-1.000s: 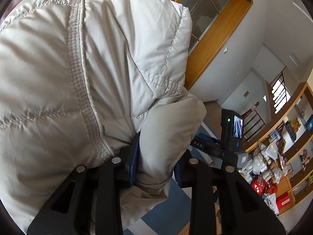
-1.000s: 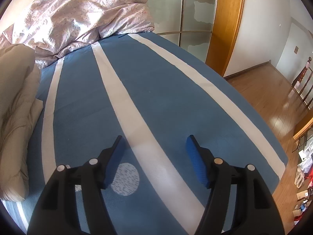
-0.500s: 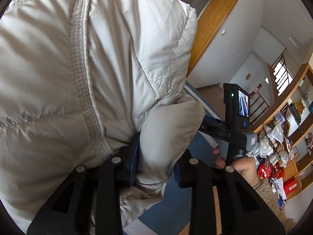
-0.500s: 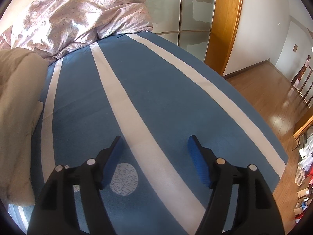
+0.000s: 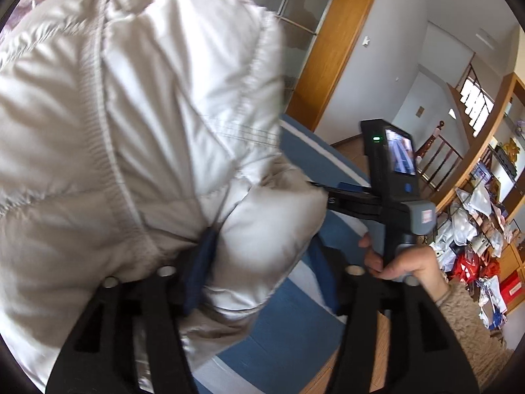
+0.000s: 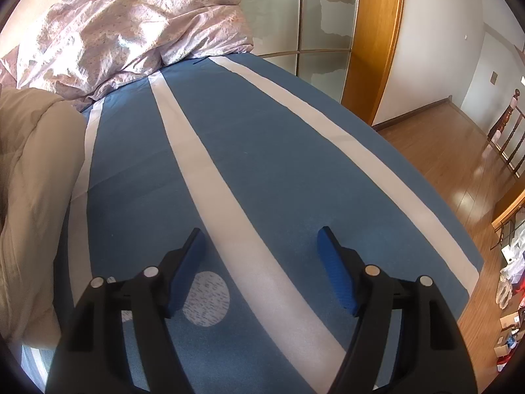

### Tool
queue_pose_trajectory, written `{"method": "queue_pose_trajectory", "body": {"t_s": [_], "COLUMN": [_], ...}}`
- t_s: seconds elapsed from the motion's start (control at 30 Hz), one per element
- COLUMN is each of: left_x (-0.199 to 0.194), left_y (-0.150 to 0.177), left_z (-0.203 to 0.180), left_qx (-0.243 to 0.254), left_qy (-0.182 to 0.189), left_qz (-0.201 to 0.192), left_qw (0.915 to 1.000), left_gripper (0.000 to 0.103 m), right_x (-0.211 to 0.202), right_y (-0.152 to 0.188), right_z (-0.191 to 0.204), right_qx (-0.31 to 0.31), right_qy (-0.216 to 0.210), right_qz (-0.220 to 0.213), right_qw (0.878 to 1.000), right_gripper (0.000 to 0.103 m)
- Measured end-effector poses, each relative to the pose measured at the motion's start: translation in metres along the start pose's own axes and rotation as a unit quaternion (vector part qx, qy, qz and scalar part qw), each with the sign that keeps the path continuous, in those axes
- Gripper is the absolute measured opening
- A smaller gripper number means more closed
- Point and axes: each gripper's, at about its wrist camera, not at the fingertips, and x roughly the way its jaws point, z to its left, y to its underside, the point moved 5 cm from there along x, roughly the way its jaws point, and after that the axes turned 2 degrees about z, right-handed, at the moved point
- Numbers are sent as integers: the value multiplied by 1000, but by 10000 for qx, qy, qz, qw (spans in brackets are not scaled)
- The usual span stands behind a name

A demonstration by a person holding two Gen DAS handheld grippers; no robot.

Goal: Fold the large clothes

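Note:
A pale grey quilted puffer jacket [image 5: 137, 124] fills most of the left wrist view, blurred by motion. My left gripper [image 5: 262, 269] has its jaws spread apart with a puffy fold of the jacket [image 5: 269, 229] between them, touching only the left pad. The jacket also shows as a beige bulk at the left edge of the right wrist view [image 6: 29, 203]. My right gripper [image 6: 259, 256] is open and empty, low over the blue bed cover with white stripes [image 6: 262, 151]. The right gripper's handle with its small screen [image 5: 397, 177] shows in the left wrist view, held by a hand.
A crumpled pink floral duvet [image 6: 131, 26] lies at the head of the bed. A wood-framed glass door [image 6: 328, 26] stands behind it. Wooden floor [image 6: 459, 151] runs along the bed's right edge. Cluttered shelves [image 5: 485, 223] stand at the far right.
My left gripper's jaws have spread apart, loosening the jacket fold, which now moves and blurs. The right gripper with its hand has come nearer in the left view. The jacket has spread further into the right view.

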Motion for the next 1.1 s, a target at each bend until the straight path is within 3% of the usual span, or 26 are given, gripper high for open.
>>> {"method": "queue_pose_trajectory", "body": {"t_s": [0.1,0.57,0.8,1.1], "left_x": [-7,-15,-34,-64], "left_y": [0,3,2,-3], "left_z": [-6,-48,-54,-41], "left_qx": [137,345,305,127], "left_qy": [-52,-1,-36,-364], "left_qz": [-72,-109,-291,-653], "left_qw": [9999,9993,9991,9971], "left_gripper": [70,71,71,71], "right_x": [-1,-21,-69,-167], "right_y": [0,5,-3,-30], "right_z": [-2,0,8,76], "right_qx": [25,225,336,-424], "right_qy": [-10,-125,-270,-830], "right_qz": [-3,-150,-623,-1546], "right_qw": [10000,9996,9971,9836], "right_gripper": [71,71,71,71]}}
